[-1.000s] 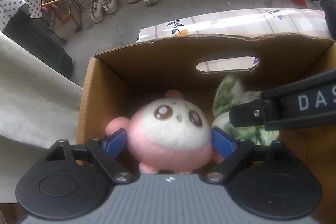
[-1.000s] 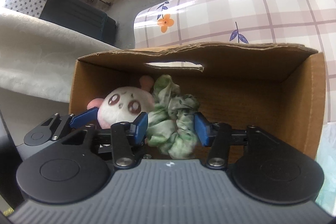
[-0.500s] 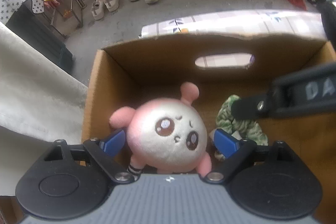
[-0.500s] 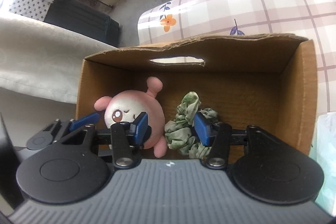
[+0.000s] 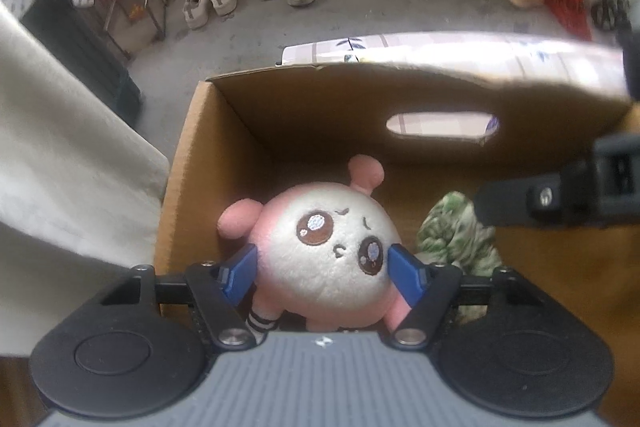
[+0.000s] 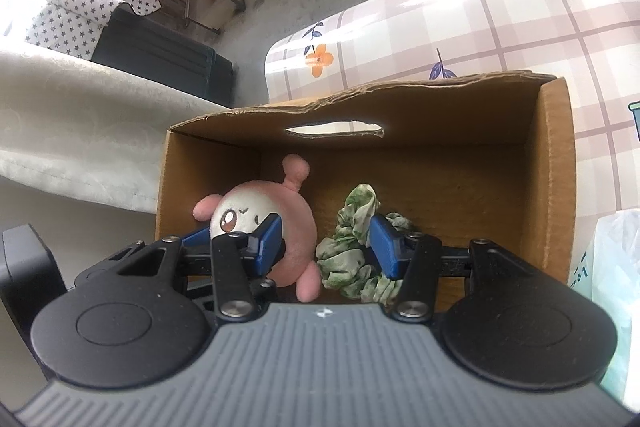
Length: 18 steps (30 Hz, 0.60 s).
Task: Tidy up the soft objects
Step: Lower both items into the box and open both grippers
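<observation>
- The plush toy [image 5: 320,227], pink with a white face, sits at the left end of the cardboard box [image 6: 552,167], face up and close to the left wall. Its antenna points at the far wall, the one with the handle slot.
- Just beside it on the box floor lies the green scrunchie [image 6: 348,267], touching or nearly touching the toy's pink side.
- The left hand-held gripper [image 5: 322,263] has just been closing its jaws with the toy's head between them. The blue pads now sit against both sides of the head, so it looks to be grasping the plush toy.
- To do this step well, I would keep the squeeze across the widest part of the head. It is round and soft and could pop out upward from a pinch set too high.
- Any nudge should go toward the left wall, so the scrunchie is not dragged along.
- The right hand-held gripper [image 6: 326,241] straddles the scrunchie with its jaws partly apart. Only one pad overlaps the fabric, so it reads as released.
- The two tools stand close together, so clashing fingers is the main risk.
- The box rests on the desk [image 6: 480,27], which has a checked cloth.
</observation>
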{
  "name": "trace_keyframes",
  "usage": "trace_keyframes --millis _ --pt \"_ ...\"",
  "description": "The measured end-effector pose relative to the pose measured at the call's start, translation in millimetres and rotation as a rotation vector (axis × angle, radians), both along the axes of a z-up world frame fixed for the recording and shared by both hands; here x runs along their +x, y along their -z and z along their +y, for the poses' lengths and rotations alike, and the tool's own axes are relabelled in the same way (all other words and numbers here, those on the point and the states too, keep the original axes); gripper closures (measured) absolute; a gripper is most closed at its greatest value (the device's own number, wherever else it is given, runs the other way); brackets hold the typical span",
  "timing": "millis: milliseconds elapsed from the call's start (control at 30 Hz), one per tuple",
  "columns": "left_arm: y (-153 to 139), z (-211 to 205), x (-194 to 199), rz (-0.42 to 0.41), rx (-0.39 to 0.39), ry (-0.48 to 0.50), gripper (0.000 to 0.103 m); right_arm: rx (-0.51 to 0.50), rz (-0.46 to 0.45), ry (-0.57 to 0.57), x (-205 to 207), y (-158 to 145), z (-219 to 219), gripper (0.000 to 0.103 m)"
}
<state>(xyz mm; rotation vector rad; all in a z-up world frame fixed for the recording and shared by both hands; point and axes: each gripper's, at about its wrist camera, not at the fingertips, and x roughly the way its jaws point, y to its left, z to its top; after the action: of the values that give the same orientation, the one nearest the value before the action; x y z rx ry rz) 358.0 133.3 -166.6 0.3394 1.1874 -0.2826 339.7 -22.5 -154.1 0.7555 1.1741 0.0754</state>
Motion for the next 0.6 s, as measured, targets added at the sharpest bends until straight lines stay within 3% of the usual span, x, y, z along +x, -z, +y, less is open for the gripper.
trace_keyframes --millis 233,600 --pt "-7 0 3 -0.049 -0.078 -0.032 0.033 -0.003 -0.003 0.004 2 1 -1 0.055" --pt "-12 -3 6 -0.036 -0.017 -0.009 0.022 -0.006 0.009 -0.006 3 -1 -2 0.055"
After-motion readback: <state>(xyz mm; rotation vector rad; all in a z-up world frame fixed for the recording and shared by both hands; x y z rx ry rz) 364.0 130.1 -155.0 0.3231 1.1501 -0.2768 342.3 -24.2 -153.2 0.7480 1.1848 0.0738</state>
